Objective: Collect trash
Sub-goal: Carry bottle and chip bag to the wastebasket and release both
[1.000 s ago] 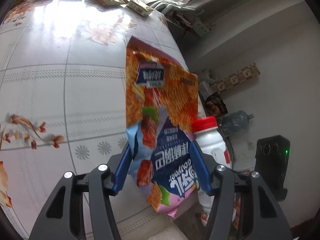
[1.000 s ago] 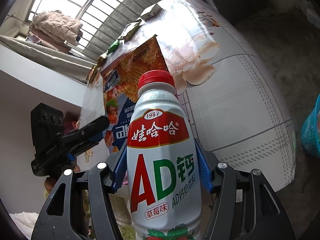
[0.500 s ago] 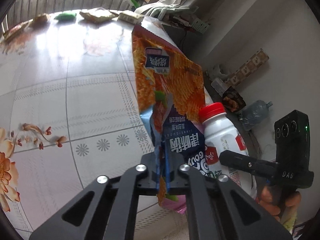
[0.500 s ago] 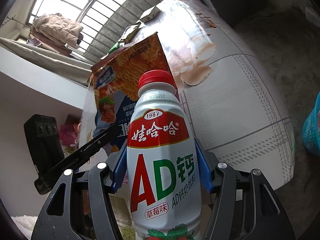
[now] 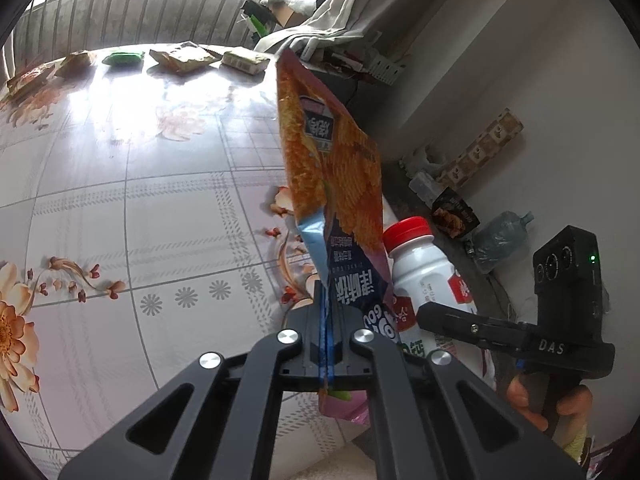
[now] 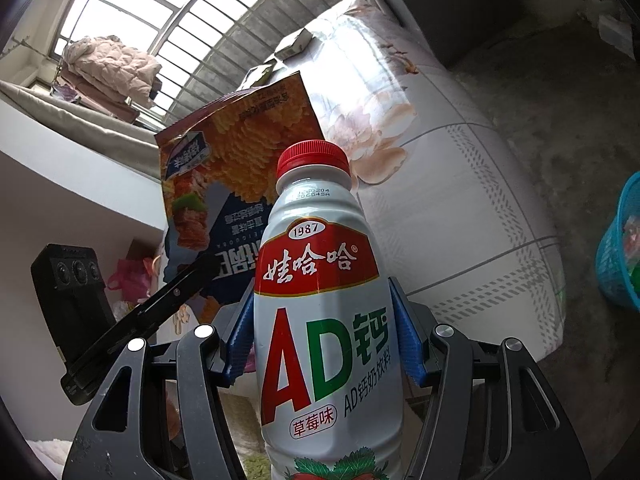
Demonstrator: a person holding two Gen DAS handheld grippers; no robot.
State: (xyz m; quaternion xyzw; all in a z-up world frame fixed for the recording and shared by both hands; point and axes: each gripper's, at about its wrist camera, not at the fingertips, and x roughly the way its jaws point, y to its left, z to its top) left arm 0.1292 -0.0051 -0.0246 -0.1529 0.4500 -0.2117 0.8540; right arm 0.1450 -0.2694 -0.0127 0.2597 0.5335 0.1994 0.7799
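Observation:
My left gripper [image 5: 326,340] is shut on an orange and blue chip bag [image 5: 336,184], pinching its lower edge; the bag stands upright above the table's near right edge. My right gripper [image 6: 324,340] is shut on a white milk-drink bottle [image 6: 324,312] with a red cap, held upright. In the left wrist view the bottle [image 5: 420,272] sits just right of the bag, with the right gripper [image 5: 480,328] behind it. In the right wrist view the chip bag [image 6: 240,176] shows behind the bottle, with the left gripper [image 6: 160,308] at its base.
A floral tablecloth covers the table [image 5: 120,200]. Several snack wrappers [image 5: 180,56] lie along its far edge by the window. A blue basket [image 6: 620,248] stands on the floor at right. Boxes and a water jug [image 5: 500,236] sit by the wall.
My left gripper closed on the chip bag's lower edge and lifted it, tilting up so more of the far table shows. The right gripper kept holding the bottle nearly still.

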